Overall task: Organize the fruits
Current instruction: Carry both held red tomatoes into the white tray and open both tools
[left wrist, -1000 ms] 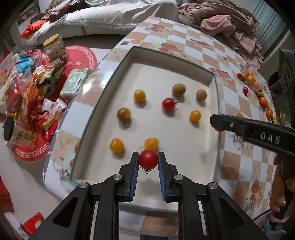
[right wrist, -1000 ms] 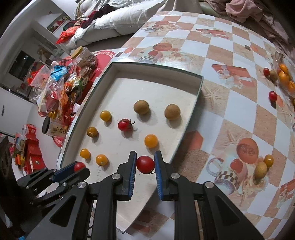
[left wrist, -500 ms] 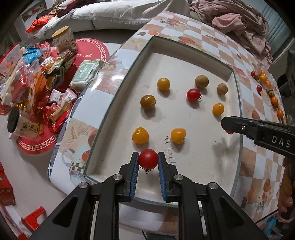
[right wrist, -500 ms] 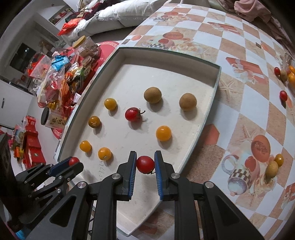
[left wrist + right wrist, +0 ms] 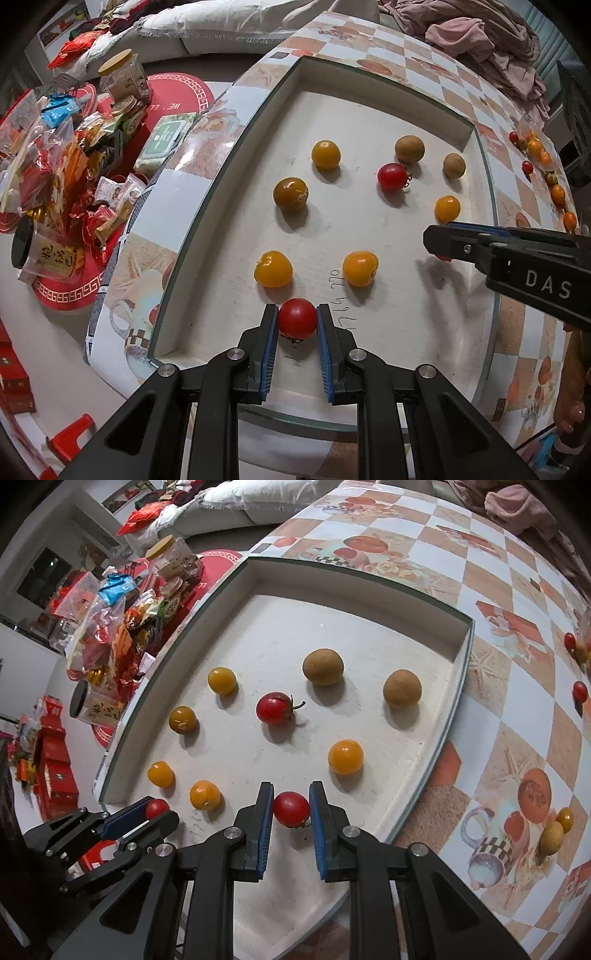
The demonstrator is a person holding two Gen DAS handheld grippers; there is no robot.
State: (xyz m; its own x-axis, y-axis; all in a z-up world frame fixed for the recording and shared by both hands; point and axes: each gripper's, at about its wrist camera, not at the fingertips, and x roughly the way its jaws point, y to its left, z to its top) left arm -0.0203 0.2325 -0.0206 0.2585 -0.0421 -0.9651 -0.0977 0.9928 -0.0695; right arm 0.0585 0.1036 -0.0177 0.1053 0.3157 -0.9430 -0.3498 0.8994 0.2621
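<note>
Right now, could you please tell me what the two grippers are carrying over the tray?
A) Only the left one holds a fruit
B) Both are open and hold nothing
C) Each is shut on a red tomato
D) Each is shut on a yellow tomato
C: the left gripper pinches one red tomato between its blue pads, and the right gripper pinches another red tomato, both above the tray.

In the left wrist view, the red cherry tomato point(image 5: 443, 257) held by the right gripper point(image 5: 439, 245) is almost wholly hidden behind its black finger. The small fruits in the clear plastic bag point(image 5: 537, 147) at the worktop's far edge are too small to identify. The pink heap of cloth point(image 5: 476, 44) is cut off by the frame's edge.
</note>
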